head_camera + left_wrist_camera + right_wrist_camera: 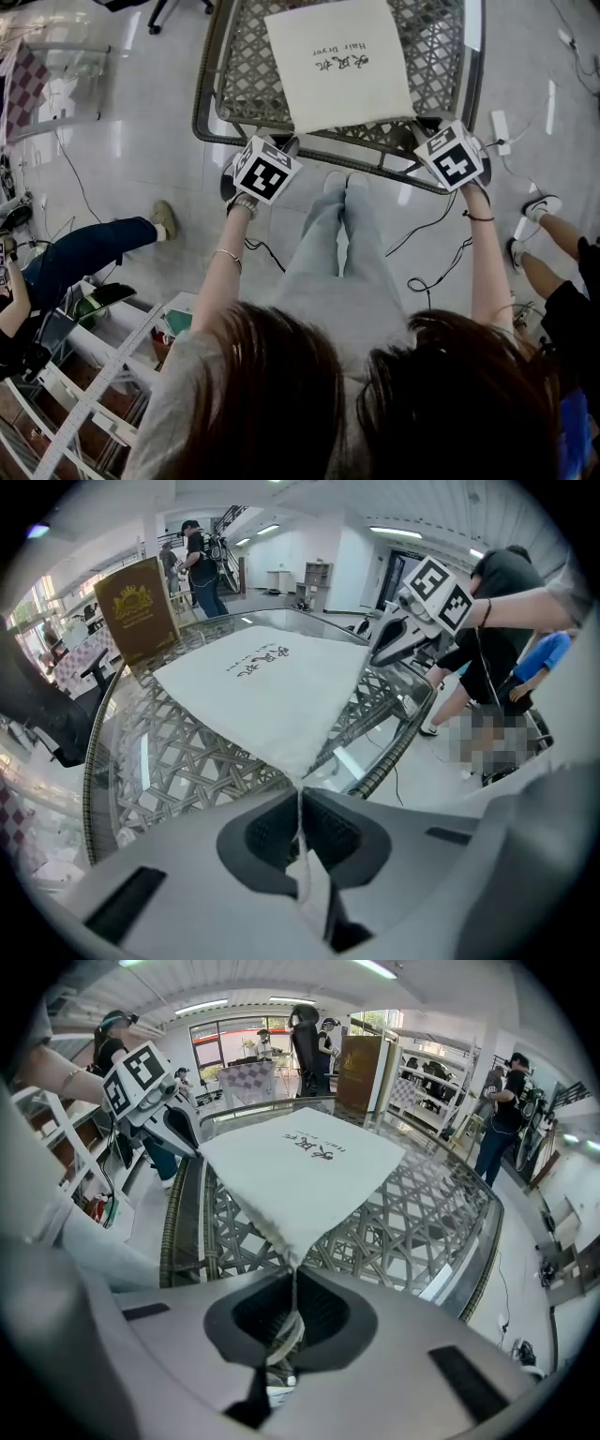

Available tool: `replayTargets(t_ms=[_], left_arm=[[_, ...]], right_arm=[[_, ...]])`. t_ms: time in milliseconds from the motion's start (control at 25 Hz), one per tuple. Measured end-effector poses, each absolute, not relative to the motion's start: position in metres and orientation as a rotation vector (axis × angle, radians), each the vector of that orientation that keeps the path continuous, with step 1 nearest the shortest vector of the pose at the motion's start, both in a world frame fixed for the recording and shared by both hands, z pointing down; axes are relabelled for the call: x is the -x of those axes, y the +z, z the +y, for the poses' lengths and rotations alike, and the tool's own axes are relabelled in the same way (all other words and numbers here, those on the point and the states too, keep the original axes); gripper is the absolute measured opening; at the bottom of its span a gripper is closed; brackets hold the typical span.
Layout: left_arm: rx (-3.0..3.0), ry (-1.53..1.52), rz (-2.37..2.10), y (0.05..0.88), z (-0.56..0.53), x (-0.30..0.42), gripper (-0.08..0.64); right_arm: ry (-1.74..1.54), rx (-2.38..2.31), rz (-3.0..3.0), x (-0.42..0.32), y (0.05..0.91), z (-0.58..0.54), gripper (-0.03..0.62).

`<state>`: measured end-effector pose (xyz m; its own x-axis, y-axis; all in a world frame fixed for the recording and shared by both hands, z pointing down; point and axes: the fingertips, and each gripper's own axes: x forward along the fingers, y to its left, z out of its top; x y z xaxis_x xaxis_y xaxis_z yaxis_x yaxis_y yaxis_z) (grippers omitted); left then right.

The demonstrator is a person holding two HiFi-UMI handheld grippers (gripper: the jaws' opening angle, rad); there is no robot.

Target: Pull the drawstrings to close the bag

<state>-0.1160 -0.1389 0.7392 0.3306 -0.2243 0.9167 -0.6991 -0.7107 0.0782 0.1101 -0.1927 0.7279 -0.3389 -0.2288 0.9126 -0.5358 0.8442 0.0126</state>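
A flat white cloth drawstring bag (339,62) with dark print lies on a woven wicker table (234,117) with a glass top. My left gripper (287,148) sits at the bag's near left corner, shut on the left drawstring (300,810), which runs between its pads. My right gripper (421,133) sits at the near right corner, shut on the right drawstring (293,1288). In the left gripper view the bag (267,682) narrows to a point at the jaws. In the right gripper view the bag (300,1168) does the same. Each gripper appears in the other's view (394,641) (176,1121).
A brown upright box (139,609) stands at the table's far side. Cables (427,267) trail on the white floor under the table's near rim. People sit or stand at both sides (80,253) (562,239). A white shelf unit (89,384) is at lower left.
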Motion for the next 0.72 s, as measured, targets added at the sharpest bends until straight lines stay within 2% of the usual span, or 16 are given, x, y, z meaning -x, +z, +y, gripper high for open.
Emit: replayTargets(t_ms=[720], left_arm=[[-2.045,1.365,-0.933,0.733,-0.143,0.123,0.026]], right_arm=[[0.299,-0.578,-1.956,-0.107,0.711,-0.197,0.025]])
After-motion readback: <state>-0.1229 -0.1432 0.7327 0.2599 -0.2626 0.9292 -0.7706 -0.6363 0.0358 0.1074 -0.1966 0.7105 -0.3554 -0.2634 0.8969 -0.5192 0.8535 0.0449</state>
